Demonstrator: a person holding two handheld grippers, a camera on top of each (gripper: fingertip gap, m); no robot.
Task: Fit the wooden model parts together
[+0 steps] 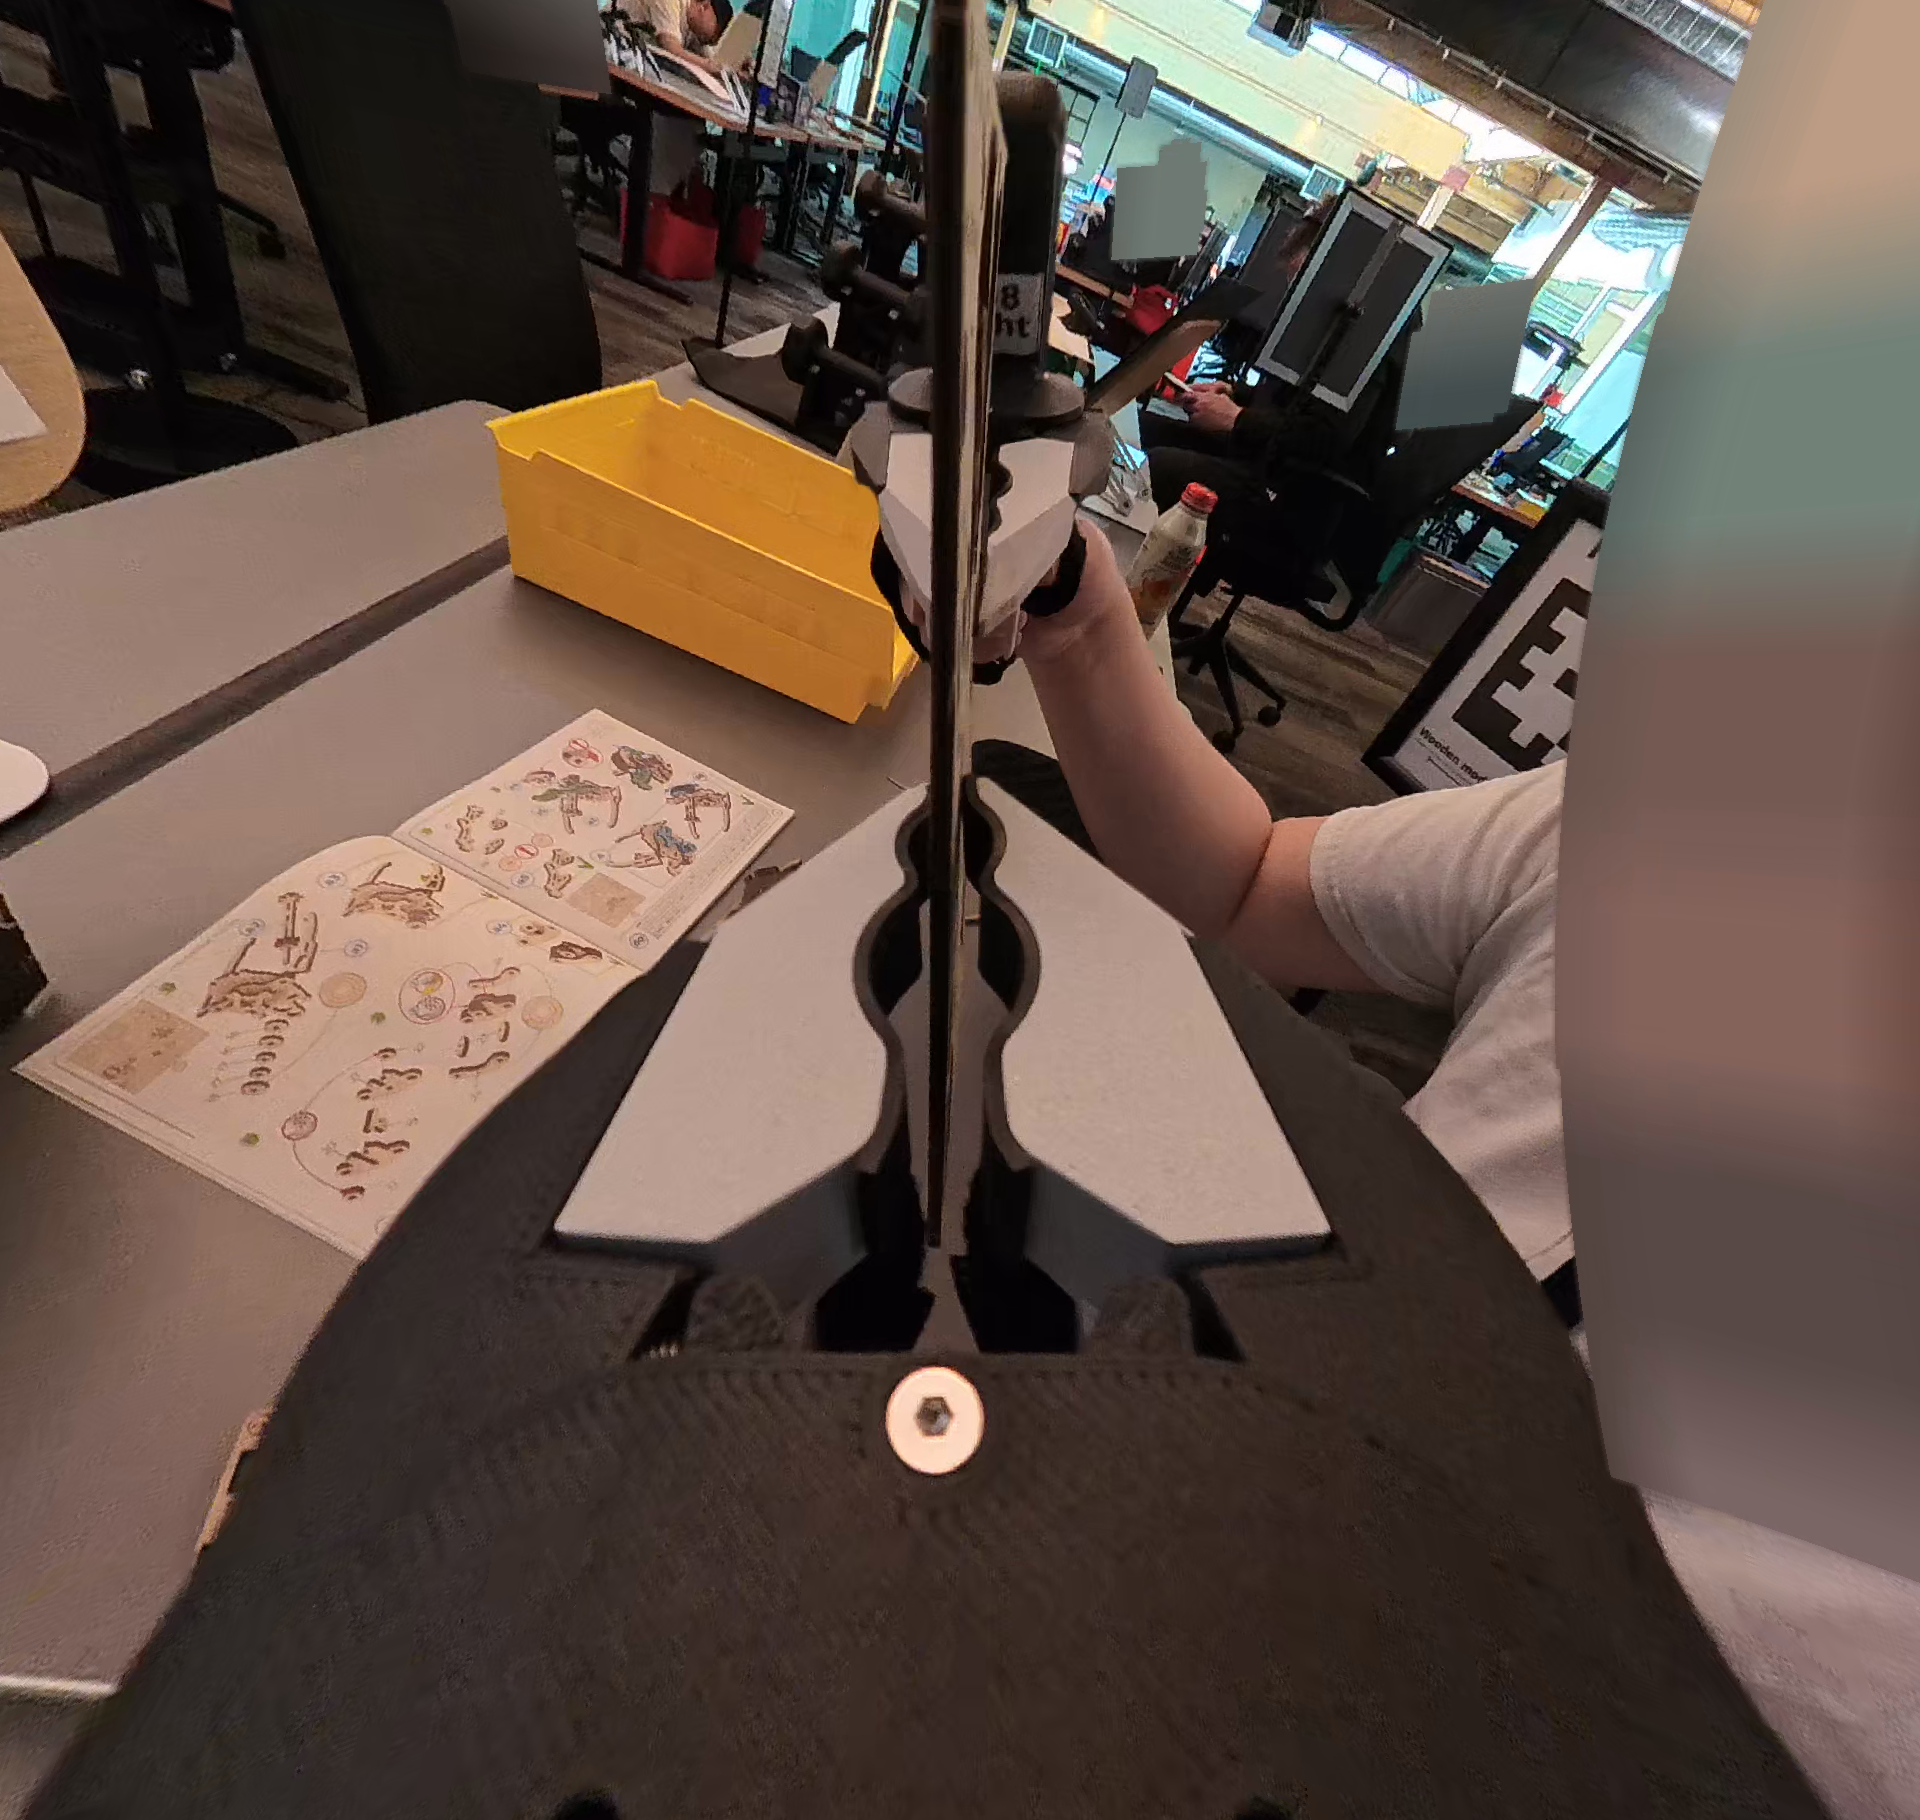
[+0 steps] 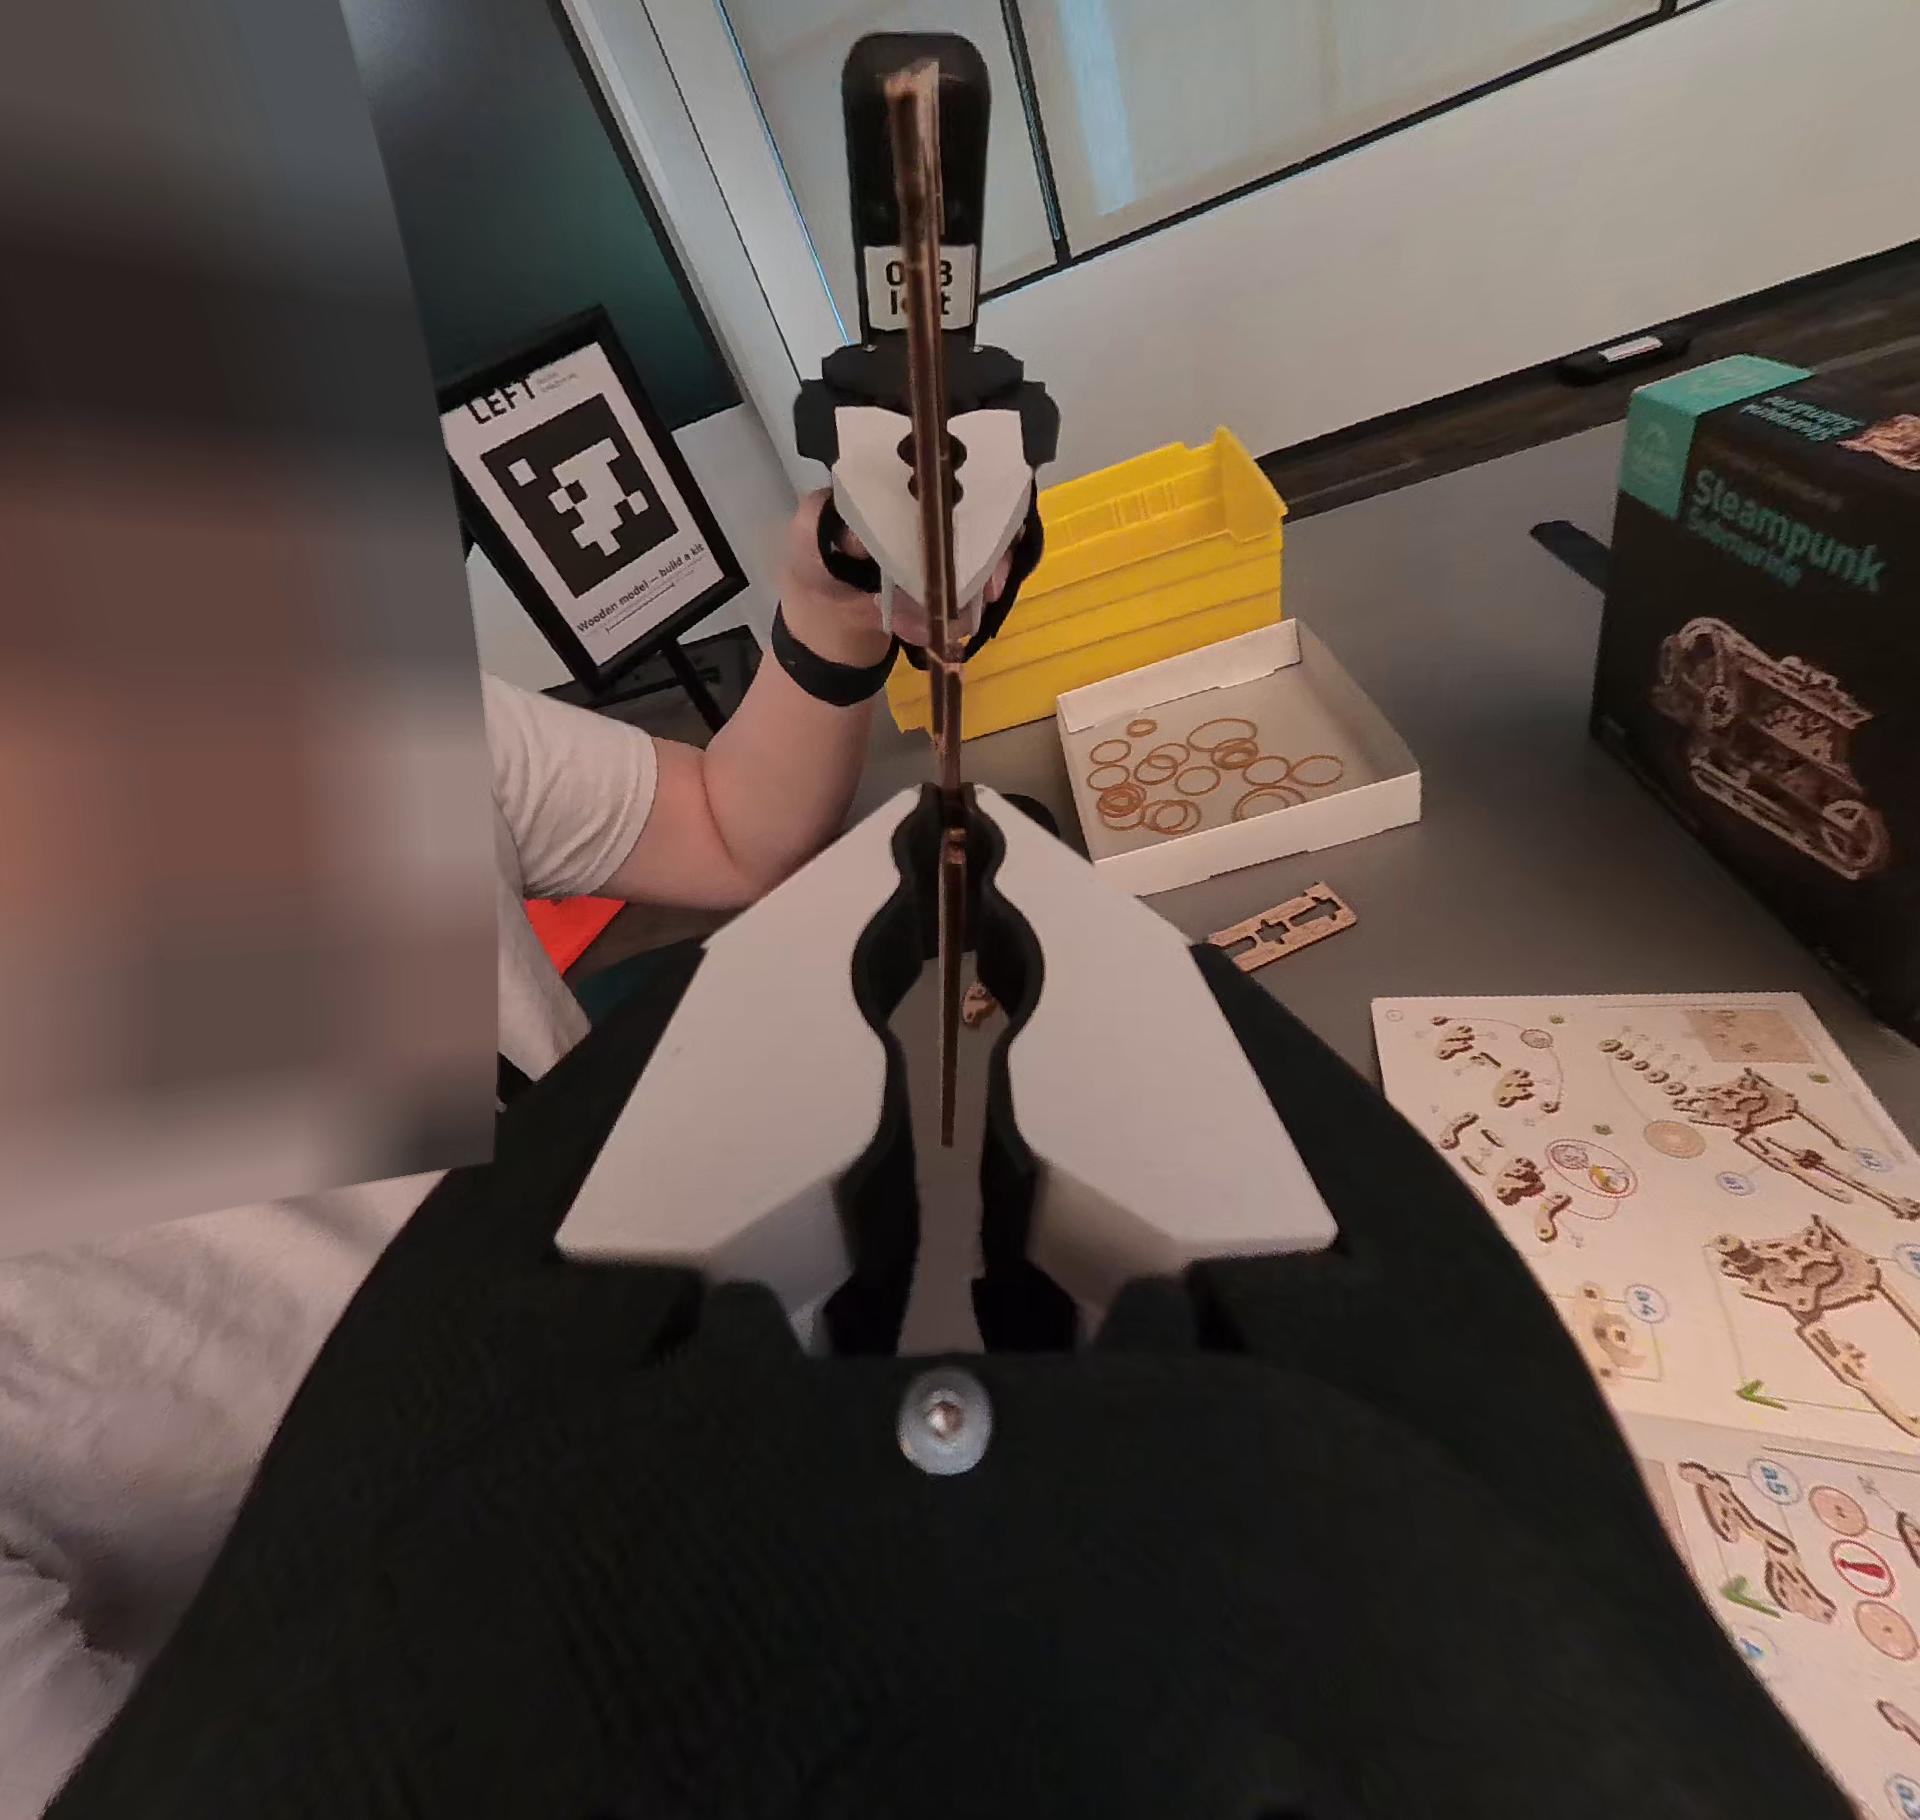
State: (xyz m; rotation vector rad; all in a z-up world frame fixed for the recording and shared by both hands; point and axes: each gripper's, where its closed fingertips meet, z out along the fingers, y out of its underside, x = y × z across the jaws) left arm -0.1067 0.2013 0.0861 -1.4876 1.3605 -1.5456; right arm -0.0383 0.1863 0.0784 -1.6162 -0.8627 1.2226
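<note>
Gripping thin wooden sheet [image 2: 948,991] edge-on, left tongs [image 1: 948,814] and right tongs [image 2: 948,814] both pinching it above worktop [image 1: 260,575]. Likely pre-fit step; next move needs loose part [image 2: 1285,927] fetched.

Two handheld grippers, the left gripper [image 1: 948,804] and the right gripper [image 2: 948,804], each clamp one thin wooden sheet [image 2: 928,482], edge-on. One yellow plastic bin [image 1: 686,534] sits toward the far edge of the grey table [image 1: 260,544]. One open instruction booklet [image 1: 395,960]. One shallow white tray [image 2: 1242,840] holding roughly twenty rubber bands [image 2: 1195,768]. One kit box [image 2: 1766,690]. One loose wooden offcut [image 2: 1286,927].
</note>
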